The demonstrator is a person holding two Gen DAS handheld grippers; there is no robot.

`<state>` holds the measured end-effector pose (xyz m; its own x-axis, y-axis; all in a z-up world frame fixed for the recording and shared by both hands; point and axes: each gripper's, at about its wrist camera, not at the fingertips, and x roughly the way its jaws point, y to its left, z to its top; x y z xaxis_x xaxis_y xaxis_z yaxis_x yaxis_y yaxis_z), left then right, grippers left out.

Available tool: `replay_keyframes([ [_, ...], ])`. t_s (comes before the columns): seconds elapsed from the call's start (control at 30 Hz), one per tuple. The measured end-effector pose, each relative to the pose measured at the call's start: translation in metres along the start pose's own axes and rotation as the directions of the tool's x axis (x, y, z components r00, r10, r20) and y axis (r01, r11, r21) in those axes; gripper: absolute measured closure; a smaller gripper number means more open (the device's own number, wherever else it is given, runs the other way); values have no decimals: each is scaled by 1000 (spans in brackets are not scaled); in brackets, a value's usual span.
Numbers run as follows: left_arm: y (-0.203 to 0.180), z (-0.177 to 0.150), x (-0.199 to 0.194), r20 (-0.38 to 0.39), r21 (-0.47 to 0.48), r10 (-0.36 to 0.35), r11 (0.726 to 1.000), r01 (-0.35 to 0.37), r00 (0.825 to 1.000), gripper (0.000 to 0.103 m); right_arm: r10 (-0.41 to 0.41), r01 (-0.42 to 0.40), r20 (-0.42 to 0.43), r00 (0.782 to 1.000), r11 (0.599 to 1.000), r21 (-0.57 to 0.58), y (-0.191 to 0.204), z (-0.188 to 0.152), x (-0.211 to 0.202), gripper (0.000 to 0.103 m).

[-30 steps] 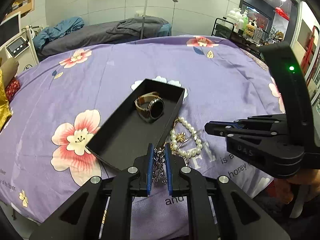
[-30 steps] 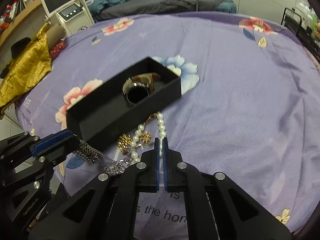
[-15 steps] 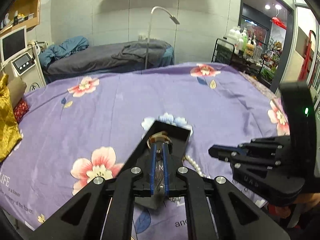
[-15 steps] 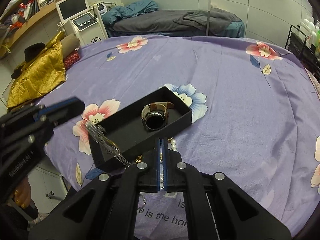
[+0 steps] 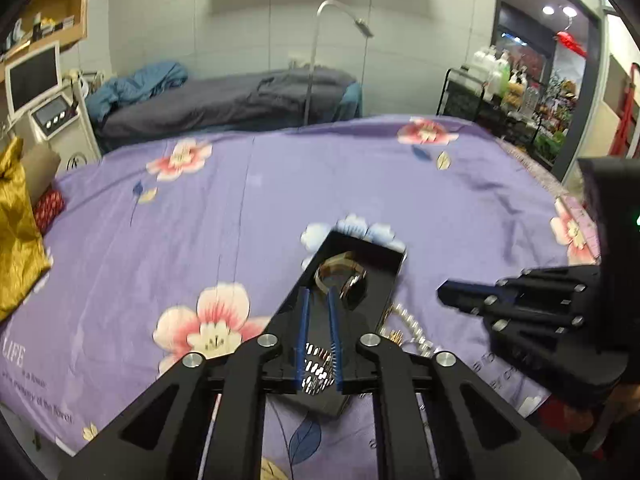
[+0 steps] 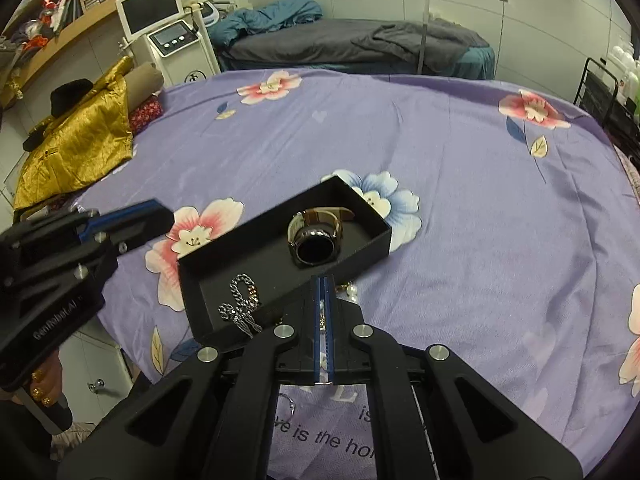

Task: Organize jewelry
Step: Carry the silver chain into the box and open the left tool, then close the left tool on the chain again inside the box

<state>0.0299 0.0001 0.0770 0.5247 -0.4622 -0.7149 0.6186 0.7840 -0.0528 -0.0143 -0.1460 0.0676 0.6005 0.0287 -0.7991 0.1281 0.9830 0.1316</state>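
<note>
A black open box (image 6: pixel 360 254) lies on the purple flowered bedspread (image 6: pixel 460 160). A watch (image 6: pixel 316 240) sits in its far half and a silver chain (image 6: pixel 240 304) lies loose in its near end. My left gripper (image 6: pixel 164 220) hovers left of and above the box, its jaws opening with nothing pressed between the pads. In the left wrist view the chain (image 5: pixel 318 368) shows through the gap of the left gripper (image 5: pixel 318 304), below the watch (image 5: pixel 348 280). My right gripper (image 6: pixel 324 292) is shut and empty, just before the box's near wall. A pearl necklace (image 5: pixel 412 328) lies beside the box.
A small ring (image 6: pixel 290 404) lies on the bedspread by the printed text. Gold cloth (image 6: pixel 80 144) is heaped at the bed's left edge, beside a machine with a screen (image 6: pixel 160 20). A black cart with bottles (image 5: pixel 500 92) stands at the right. A grey-covered bed (image 6: pixel 352 44) lies behind.
My left gripper lifted the silver chain off the bedspread, carried it over the box and let go; the chain now lies in the box. Both grippers rose.
</note>
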Motion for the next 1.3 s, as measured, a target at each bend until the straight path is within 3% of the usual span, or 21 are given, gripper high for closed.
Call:
replay_keyframes([
  [0.1,10,-15,12,-60,-38,6,999,-8,998,83,-8,8,-13,1000,1000,8,-3,-4,7,101],
  [0.23,9,-33,13,-89,-73,-45,997,39,995,59,-3,5,-39,999,1000,29,-8,-10,17,100],
  [0.3,-3,-41,13,-94,-43,-72,997,68,993,57,-4,6,-62,998,999,41,-11,-14,23,100],
  [0.43,-29,-51,24,-108,66,-32,997,40,994,57,0,8,-110,994,997,72,-18,-25,34,100],
  [0.5,-31,-52,34,-118,72,-45,996,54,992,57,-2,12,-118,993,997,82,-20,-29,35,100],
  [0.6,-34,-53,54,-153,93,-45,994,59,987,61,-3,16,-128,992,995,102,-26,-34,36,100],
  [0.67,-35,-54,63,-169,103,-54,992,72,984,70,1,16,-137,991,993,120,-30,-37,37,100],
  [0.73,-34,-55,70,-173,93,-45,994,62,984,88,4,15,-147,989,991,133,-33,-39,39,100],
  [0.87,-29,-52,66,-162,54,-61,996,70,985,90,4,19,-161,987,990,140,-36,-43,42,100],
  [1.0,-31,-43,49,-117,60,-69,995,76,991,100,5,18,-168,986,991,136,-34,-43,45,100],
  [1.3,-25,-24,29,-53,58,-76,995,79,996,103,13,8,-171,985,992,125,-28,-40,46,100],
])
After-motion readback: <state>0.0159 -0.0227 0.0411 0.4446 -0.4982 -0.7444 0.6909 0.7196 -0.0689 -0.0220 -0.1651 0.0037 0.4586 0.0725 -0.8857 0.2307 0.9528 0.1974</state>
